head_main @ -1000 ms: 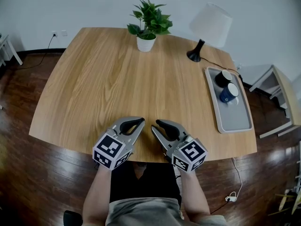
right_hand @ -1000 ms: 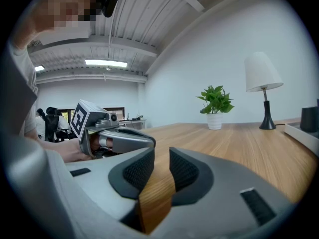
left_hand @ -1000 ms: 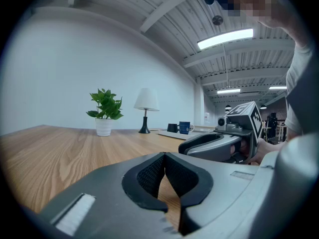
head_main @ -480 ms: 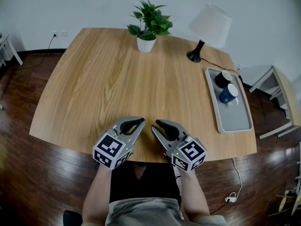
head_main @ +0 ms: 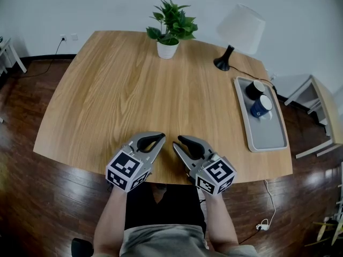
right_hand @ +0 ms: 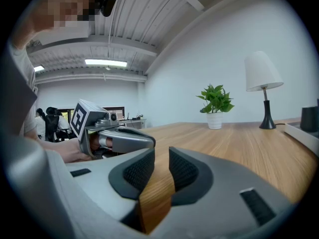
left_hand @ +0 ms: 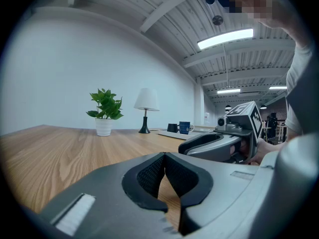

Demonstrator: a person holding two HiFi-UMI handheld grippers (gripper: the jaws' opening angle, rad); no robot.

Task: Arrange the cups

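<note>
On the table [head_main: 134, 90], a tray [head_main: 268, 135] is set at the right edge. The left gripper [head_main: 162, 137] and right gripper [head_main: 176, 142] are rested at the near edge, each closed on nothing. The black cup [head_main: 254, 89] and blue cup [head_main: 261, 106] are stood together at the tray's far end. This fits cups already arranged or cups waiting to be arranged. Any grasp is best taken across a cup's wall.

Head cam is looking steeply down over the whole light wooden table [head_main: 134, 90]. Both gripper cams are sitting low at its near edge, facing across it; all three are catching the white-potted green plant [head_main: 170, 32] and white-shaded lamp [head_main: 239, 28].
</note>
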